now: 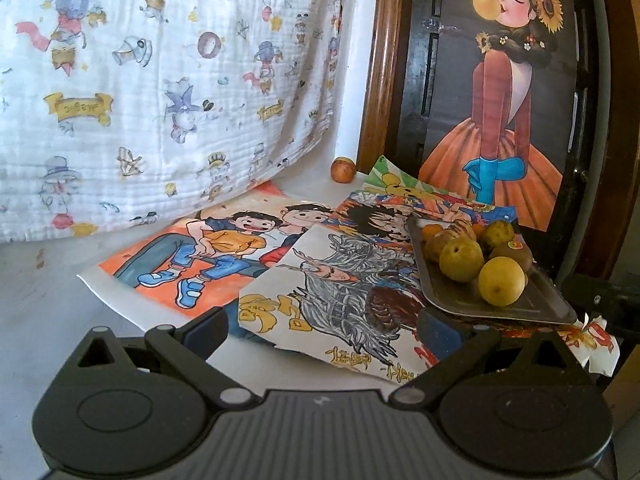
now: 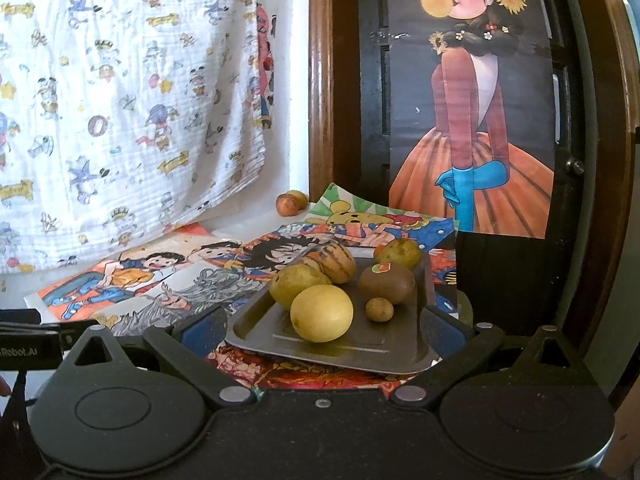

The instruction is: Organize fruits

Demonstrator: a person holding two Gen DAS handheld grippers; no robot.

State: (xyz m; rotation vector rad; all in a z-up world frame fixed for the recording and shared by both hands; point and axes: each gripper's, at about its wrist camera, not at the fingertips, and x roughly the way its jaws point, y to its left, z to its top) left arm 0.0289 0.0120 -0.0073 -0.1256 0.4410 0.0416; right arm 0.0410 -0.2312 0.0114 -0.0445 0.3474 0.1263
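Note:
A dark metal tray (image 2: 360,346) lies on the drawings and holds several fruits: a yellow round fruit (image 2: 322,312), a green pear (image 2: 298,284), a striped fruit (image 2: 336,266), a stickered kiwi (image 2: 386,282), a small brown fruit (image 2: 379,309) and another pear (image 2: 398,252). My right gripper (image 2: 324,328) is open just before the tray's near edge, holding nothing. My left gripper (image 1: 320,330) is also open and empty, over the drawings, left of the tray (image 1: 460,298). A reddish fruit (image 1: 343,169) sits off the tray in the back corner; the right wrist view shows two fruits (image 2: 289,204) there.
Coloured cartoon drawings (image 1: 224,256) cover the white surface. A printed cloth (image 1: 160,80) hangs at the back left. A wooden frame (image 1: 380,80) and a poster of a girl in an orange dress (image 1: 504,120) stand behind the tray. Part of the left gripper's body (image 2: 28,340) shows at the left edge.

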